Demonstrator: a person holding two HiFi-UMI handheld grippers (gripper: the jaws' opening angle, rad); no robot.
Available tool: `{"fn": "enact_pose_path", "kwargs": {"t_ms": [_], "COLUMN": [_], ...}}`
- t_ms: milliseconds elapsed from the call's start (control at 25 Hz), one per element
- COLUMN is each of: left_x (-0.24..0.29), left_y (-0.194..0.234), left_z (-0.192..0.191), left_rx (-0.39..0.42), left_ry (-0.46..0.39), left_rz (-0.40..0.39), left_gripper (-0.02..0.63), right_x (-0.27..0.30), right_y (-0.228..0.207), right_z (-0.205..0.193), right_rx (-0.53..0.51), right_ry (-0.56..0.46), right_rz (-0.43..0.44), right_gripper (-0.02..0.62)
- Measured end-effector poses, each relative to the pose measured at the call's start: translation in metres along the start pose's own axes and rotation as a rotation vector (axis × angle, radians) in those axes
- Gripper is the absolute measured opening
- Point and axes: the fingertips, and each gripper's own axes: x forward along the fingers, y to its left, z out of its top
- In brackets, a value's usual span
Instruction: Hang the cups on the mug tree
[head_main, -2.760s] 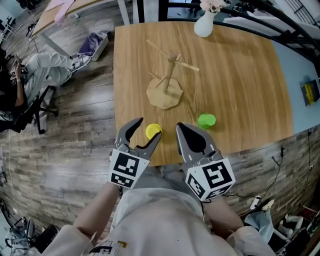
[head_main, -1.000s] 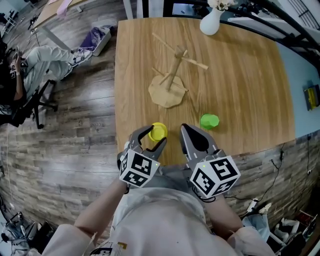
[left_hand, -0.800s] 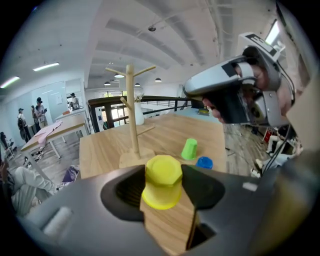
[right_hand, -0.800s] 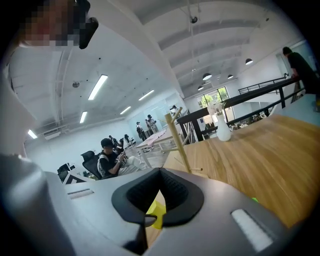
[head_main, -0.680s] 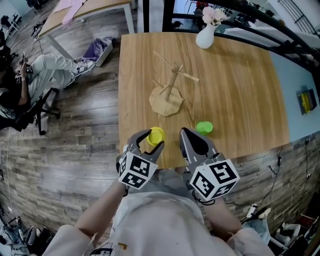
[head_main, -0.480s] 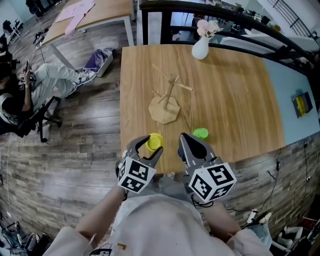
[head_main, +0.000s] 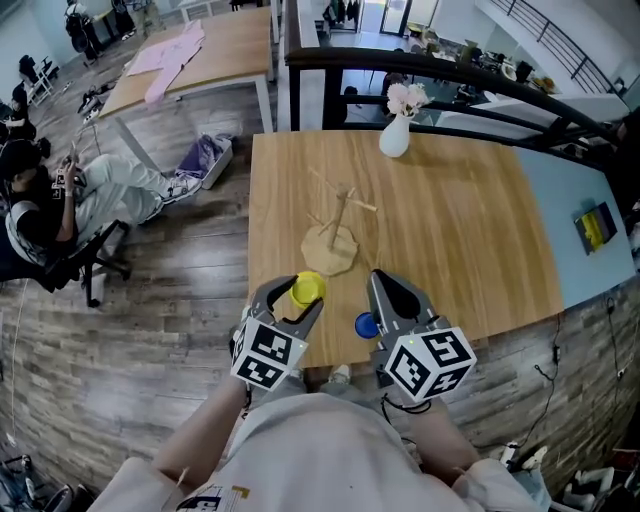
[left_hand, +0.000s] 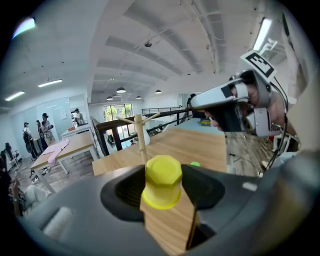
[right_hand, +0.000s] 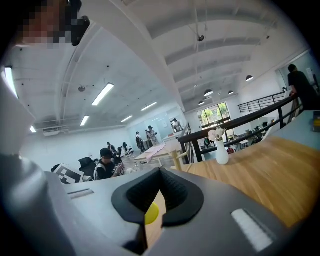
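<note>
Carry step: left claw (head_main: 300, 296) grips the yellow cup (left_hand: 162, 181) above the near tabletop (head_main: 470, 230) edge, short of the mug tree (head_main: 338, 225); right claw (head_main: 380, 281) closed, empty; next, advance and hook the handle over a peg.

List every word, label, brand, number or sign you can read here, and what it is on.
No text can be read.
Left marker cube and right marker cube: black-and-white square patterns, no letters or digits.
Shirt print at the bottom edge of the head view: too small to read.
Yellow item on the side table: too small to read.
</note>
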Motion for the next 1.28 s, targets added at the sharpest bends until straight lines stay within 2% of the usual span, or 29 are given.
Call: {"fn": "enact_pose_path", "kwargs": {"t_ms": [320, 520, 800, 1000, 1280], "left_x": [-0.005, -0.007, -0.002, 0.011, 0.038], "left_y": [0.020, 0.030, 0.053, 0.063, 0.065], "left_z": [0.021, 0.045, 0.078, 0.088, 0.077], "left_rx": [0.001, 0.021, 0.105, 0.086, 0.071], "left_ry": [-0.030, -0.097, -0.157, -0.165, -0.134], "left_rz": [0.038, 0.053, 0.108, 0.088, 0.062], "left_gripper": [0.224, 0.224, 0.224, 0.224, 0.224], "right_x": [0.006, 0.010, 0.013, 0.018, 0.024], "right_y": [0.000, -0.001, 0.000, -0.007, -0.023], "right_z": [0.013, 0.011, 0.010, 0.010, 0.003], "right_rx": [-0.018, -0.021, -0.031, -0.025, -0.013], "right_ry": [-0.008, 0.001, 0.008, 0.018, 0.030], "right_rz": [0.006, 0.006, 0.006, -0.006, -0.031], "right_gripper": [0.000, -0.002, -0.002, 0.000, -0.002]}}
